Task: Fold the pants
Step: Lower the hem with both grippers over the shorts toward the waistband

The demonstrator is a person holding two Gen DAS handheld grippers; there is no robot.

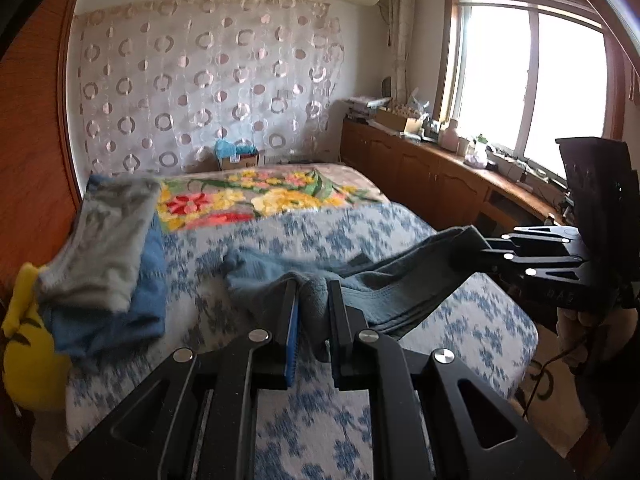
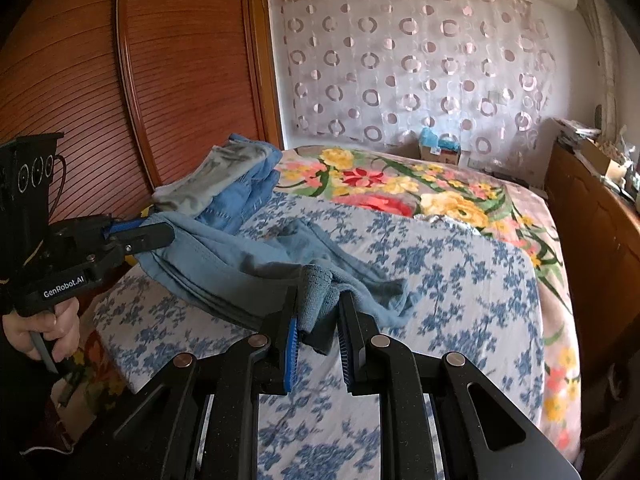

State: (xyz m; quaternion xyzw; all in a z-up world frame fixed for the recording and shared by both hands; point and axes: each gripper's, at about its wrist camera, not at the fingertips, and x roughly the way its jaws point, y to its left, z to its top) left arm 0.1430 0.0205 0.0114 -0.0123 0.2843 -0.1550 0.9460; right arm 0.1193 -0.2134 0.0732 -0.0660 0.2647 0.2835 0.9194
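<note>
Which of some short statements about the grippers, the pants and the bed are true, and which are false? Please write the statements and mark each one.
1. Both grippers are shut on the blue-grey pants. True: the left gripper and the right gripper each pinch the cloth.
2. The pants lie flat on the bed. False: the gripped edge is lifted above the blue floral cover.
3. A stack of folded clothes sits on the bed. True.
4. The wardrobe is white. False: it is reddish-brown wood.
5. The window is covered by a dark curtain. False: bright light comes through.
</note>
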